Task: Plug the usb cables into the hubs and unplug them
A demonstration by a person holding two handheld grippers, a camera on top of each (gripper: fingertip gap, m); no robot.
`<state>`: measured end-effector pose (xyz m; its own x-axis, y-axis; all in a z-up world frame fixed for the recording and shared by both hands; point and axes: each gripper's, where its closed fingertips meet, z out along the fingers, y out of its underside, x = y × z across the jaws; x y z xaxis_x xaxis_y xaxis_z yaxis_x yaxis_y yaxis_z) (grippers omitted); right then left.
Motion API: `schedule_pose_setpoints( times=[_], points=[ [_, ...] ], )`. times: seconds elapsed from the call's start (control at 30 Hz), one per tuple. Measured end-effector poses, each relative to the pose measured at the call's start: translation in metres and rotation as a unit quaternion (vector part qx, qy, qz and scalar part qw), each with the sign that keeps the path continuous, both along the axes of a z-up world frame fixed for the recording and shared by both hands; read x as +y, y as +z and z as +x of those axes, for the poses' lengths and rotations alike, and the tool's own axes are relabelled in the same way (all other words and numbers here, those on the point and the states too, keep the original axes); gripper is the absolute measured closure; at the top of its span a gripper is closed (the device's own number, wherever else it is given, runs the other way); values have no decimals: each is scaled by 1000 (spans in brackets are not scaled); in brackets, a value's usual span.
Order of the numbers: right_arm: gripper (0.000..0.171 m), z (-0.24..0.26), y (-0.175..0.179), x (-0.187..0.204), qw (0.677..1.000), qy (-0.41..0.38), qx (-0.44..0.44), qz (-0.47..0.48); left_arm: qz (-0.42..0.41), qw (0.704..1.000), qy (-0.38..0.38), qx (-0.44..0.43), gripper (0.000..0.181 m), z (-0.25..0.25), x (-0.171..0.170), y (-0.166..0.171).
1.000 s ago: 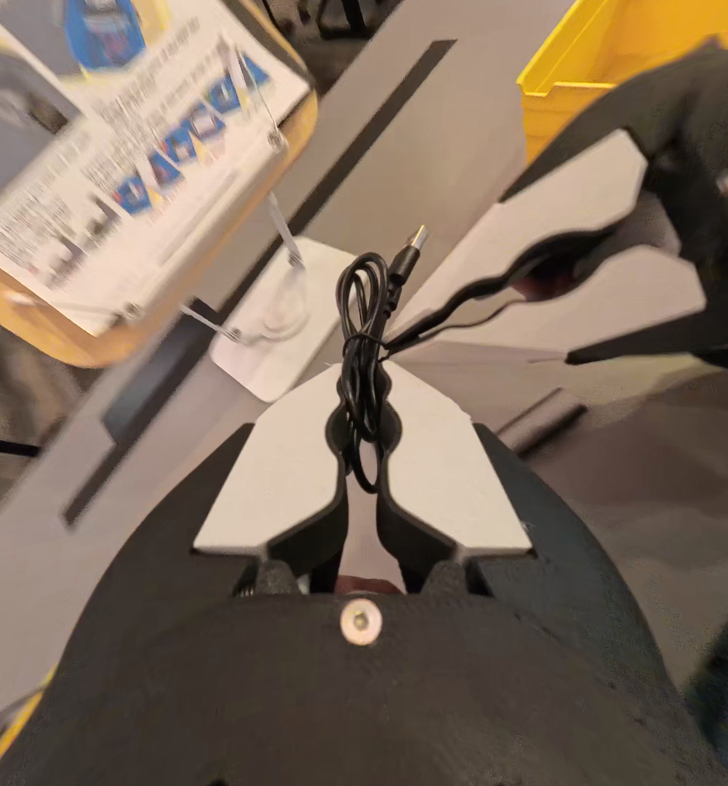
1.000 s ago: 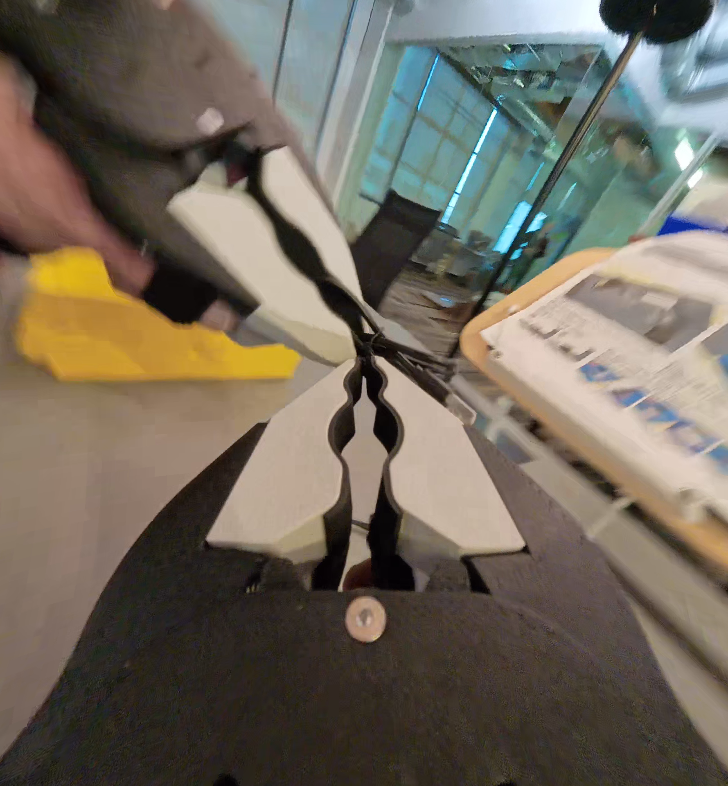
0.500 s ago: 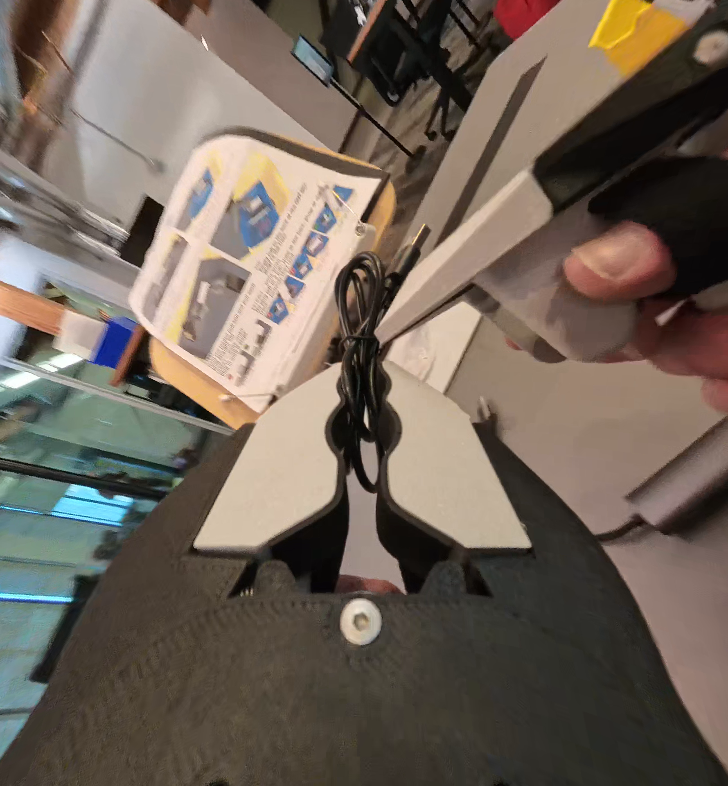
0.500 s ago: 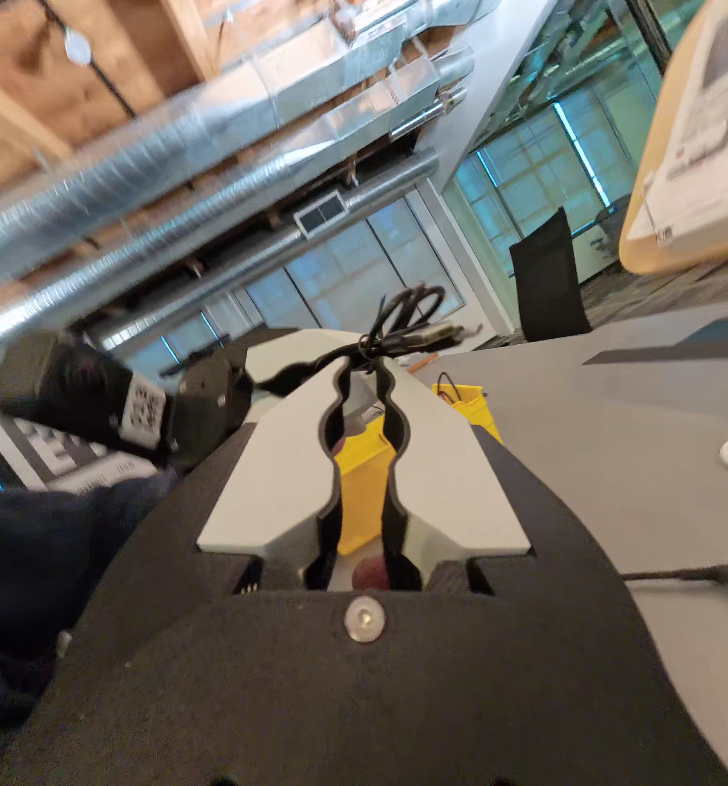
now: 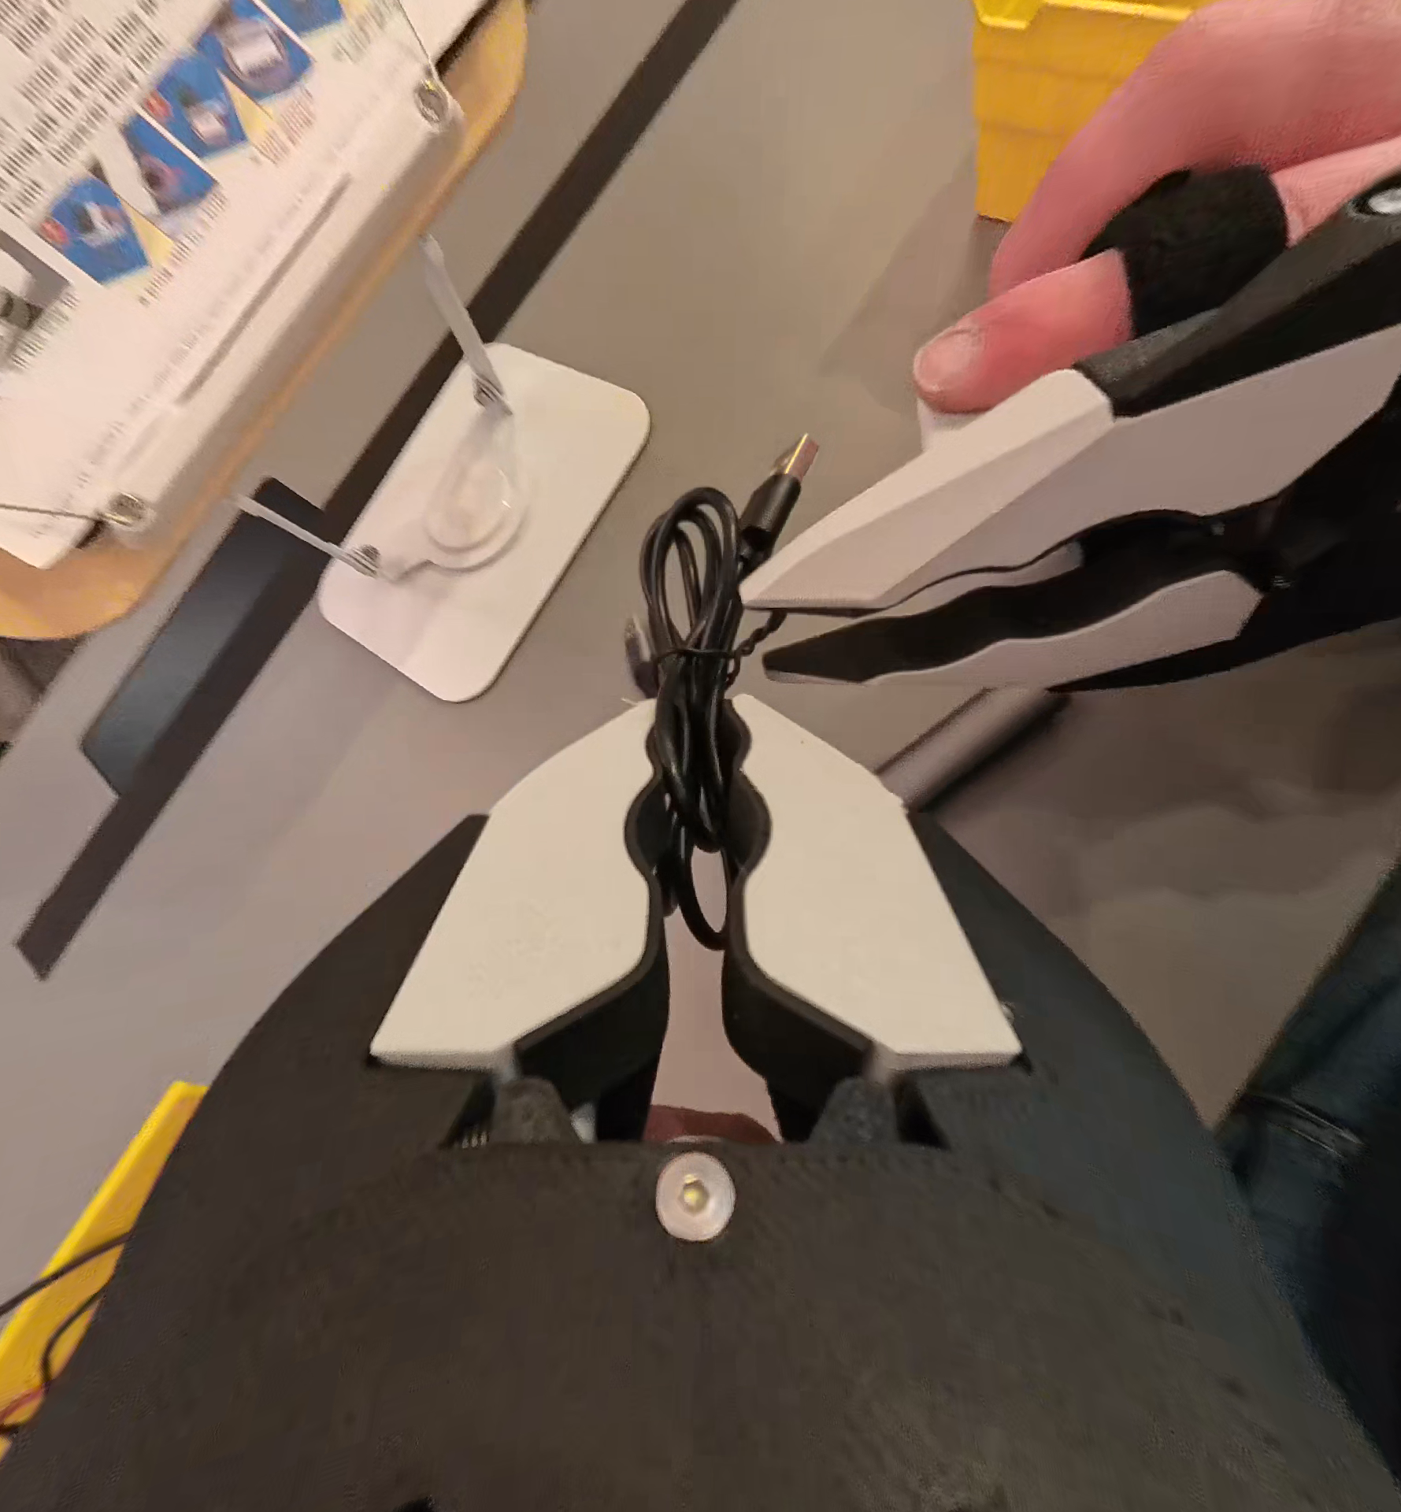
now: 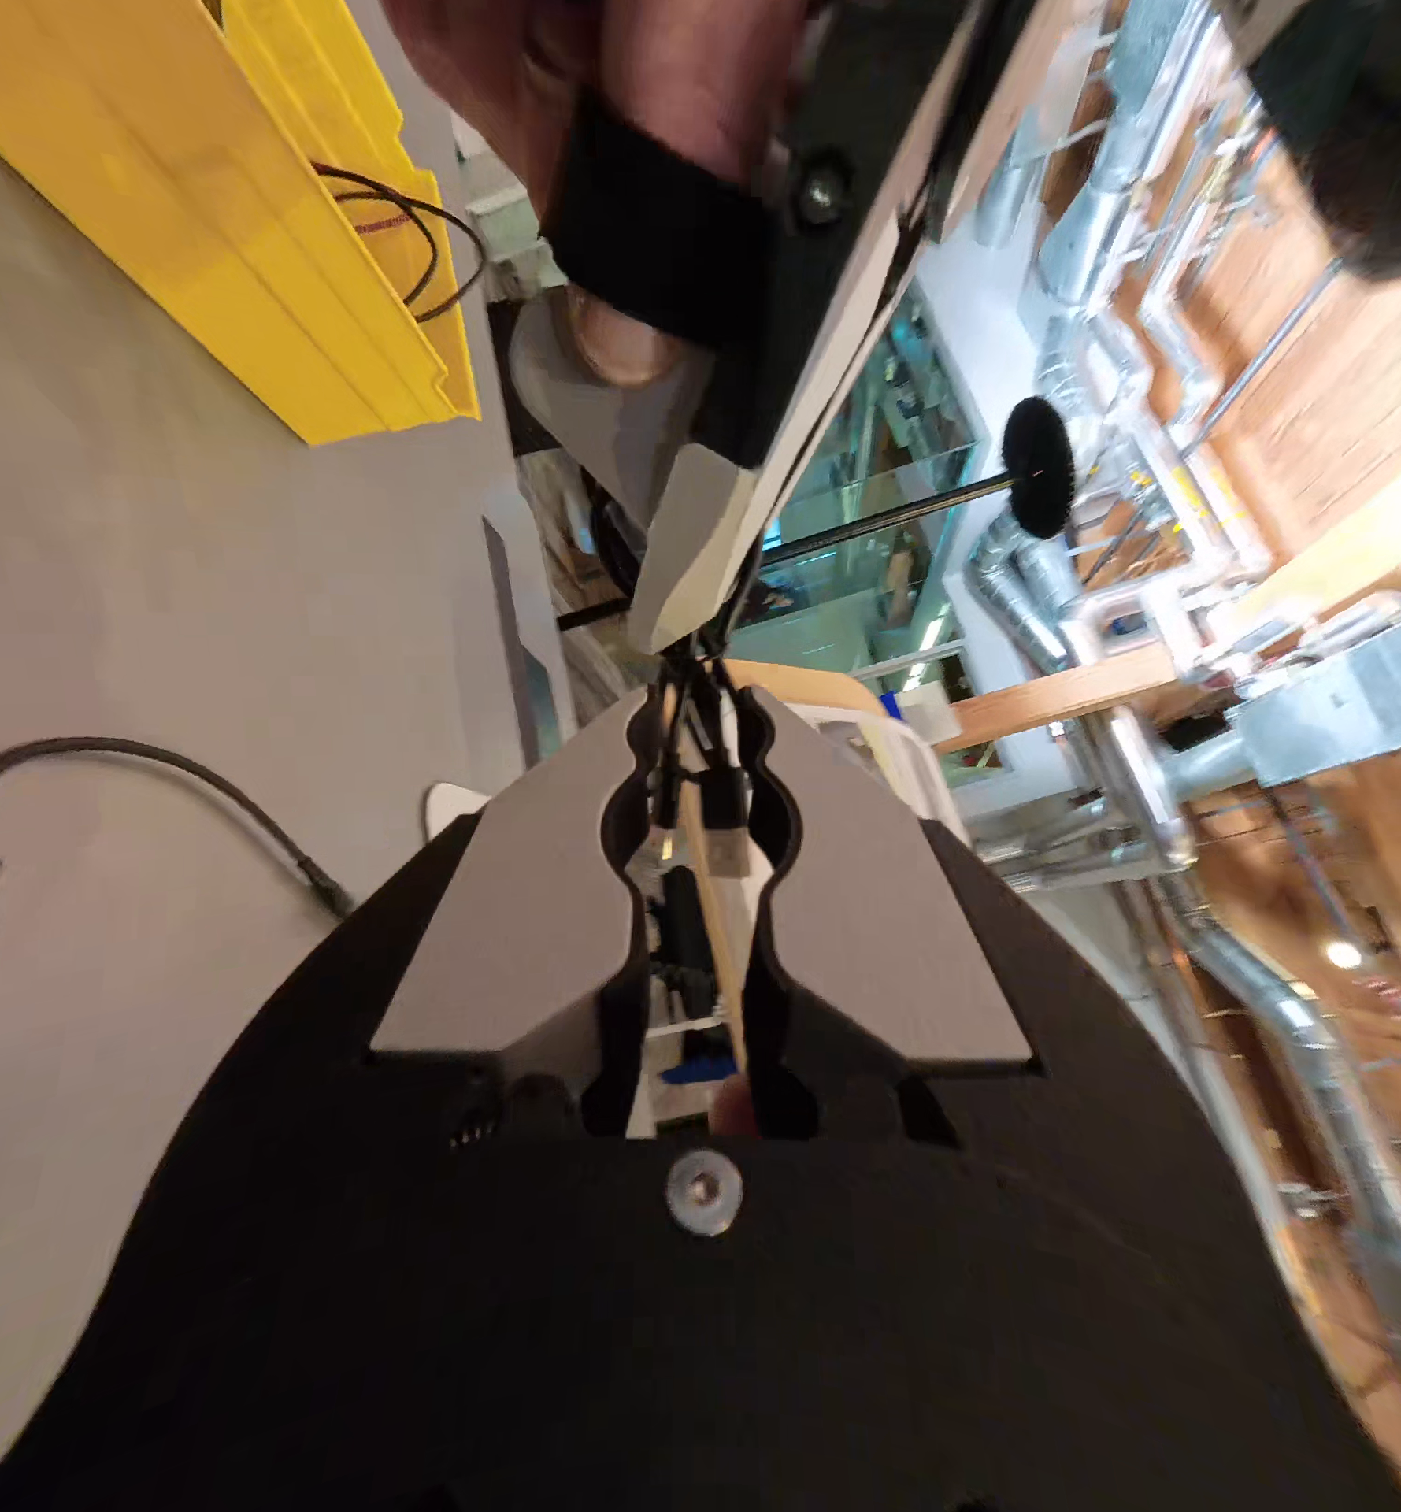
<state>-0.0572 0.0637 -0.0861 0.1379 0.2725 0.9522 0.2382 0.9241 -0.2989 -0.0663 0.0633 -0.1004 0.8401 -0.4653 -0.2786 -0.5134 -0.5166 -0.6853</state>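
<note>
My left gripper is shut on a bundled black USB cable and holds it above the grey table. A thin twist tie binds the bundle, and one plug sticks up. My right gripper comes in from the right, its jaws slightly apart around the tie's loose end. In the right wrist view, my right gripper shows a narrow gap, with the cable plugs seen through it. The left gripper reaches down from above. A grey hub lies on the table behind the grippers.
A printed sheet on a clear stand with a white base stands at the left. A yellow bin is at the back right, another at the near left. The right wrist view shows a yellow bin and the hub's cable. Less than 4 cm separates the two grippers' tips.
Both cameras have swung around. My left gripper still holds the bundle. My right gripper stays at the twist tie, and its jaws have parted a little.
</note>
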Motion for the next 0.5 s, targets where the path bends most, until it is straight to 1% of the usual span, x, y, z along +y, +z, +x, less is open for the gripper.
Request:
schedule_pose_setpoints(
  times=[0.17,0.27,0.3,0.37,0.5],
  points=[
    [157,-7,-3,-6,998,0,-15,57,-66,997,-4,-36,173,3,-6,-6],
    [165,-10,-6,-6,997,-2,-24,67,-80,997,1,-17,173,1,-6,-9],
    [169,-10,-6,-6,997,-3,-28,66,-81,997,4,-14,173,-1,-5,-10],
    [171,-10,-7,-5,998,-3,-34,58,-86,996,9,-24,173,-1,-5,-11],
    [171,-10,-6,-1,999,-14,-34,-1,-66,998,16,-10,173,-2,0,-7]
  ],
)
